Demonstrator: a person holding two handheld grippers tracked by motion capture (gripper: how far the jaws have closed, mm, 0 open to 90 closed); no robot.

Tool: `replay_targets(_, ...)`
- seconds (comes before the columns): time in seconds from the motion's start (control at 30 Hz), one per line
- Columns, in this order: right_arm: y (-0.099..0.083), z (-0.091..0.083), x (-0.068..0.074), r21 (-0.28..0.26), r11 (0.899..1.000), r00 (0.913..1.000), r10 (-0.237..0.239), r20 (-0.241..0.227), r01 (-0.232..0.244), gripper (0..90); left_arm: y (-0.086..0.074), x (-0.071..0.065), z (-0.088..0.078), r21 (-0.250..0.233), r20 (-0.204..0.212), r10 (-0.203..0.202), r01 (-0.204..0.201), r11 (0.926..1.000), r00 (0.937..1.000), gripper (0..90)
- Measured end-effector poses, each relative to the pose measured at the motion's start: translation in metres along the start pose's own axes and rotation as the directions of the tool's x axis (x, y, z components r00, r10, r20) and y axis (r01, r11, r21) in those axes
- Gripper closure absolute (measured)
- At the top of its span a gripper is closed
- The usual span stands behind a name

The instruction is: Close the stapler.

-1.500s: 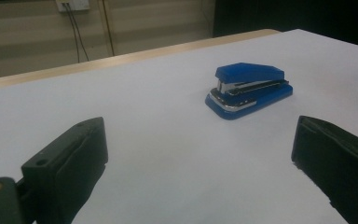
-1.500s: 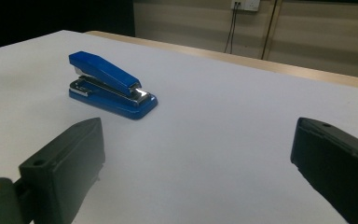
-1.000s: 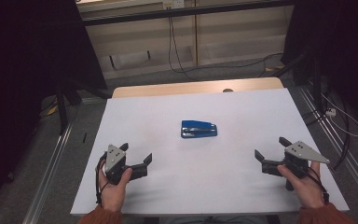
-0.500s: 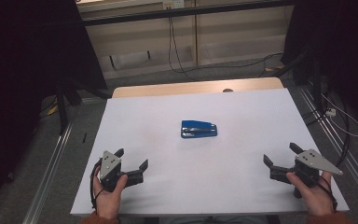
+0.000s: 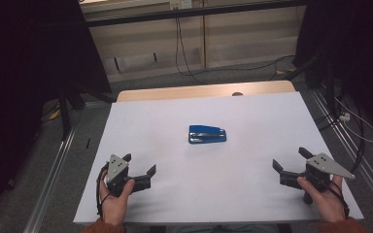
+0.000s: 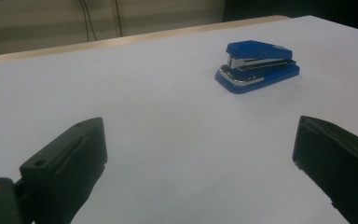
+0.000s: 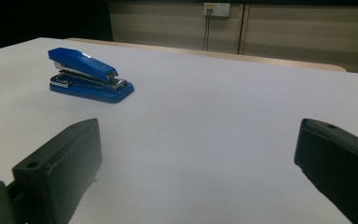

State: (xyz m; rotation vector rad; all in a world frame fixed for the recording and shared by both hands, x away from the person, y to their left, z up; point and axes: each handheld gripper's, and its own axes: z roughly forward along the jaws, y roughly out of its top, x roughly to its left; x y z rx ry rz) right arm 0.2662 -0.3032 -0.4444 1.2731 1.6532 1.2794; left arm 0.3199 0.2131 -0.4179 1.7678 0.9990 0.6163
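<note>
Stapler [image 5: 207,134] lies mid-table [image 5: 272,116], untouched. Left gripper [image 5: 139,167] and right gripper [image 5: 290,161] near the front edge, both jaws spread wide, holding nothing.

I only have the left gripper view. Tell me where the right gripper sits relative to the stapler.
Observer: The right gripper is at the table's near right corner, well apart from the blue stapler.
Operator: Report its jaws.
Observer: Spread wide, with nothing between them.
Operator: Give me the stapler's far side.
Observer: From the right gripper view, the stapler is closed, its metal mouth pointing toward the table's left.
</note>
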Motion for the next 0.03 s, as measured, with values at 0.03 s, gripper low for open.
replay_targets(0.03, -0.0002, 0.0011, 0.0002, 0.0, 1.0, 1.0, -0.004, -0.003, 0.004, 0.7, -0.0002, 0.0004, 0.0002, 0.004, 0.0, 0.003, -0.003, 1.0, 1.0, 3.1)
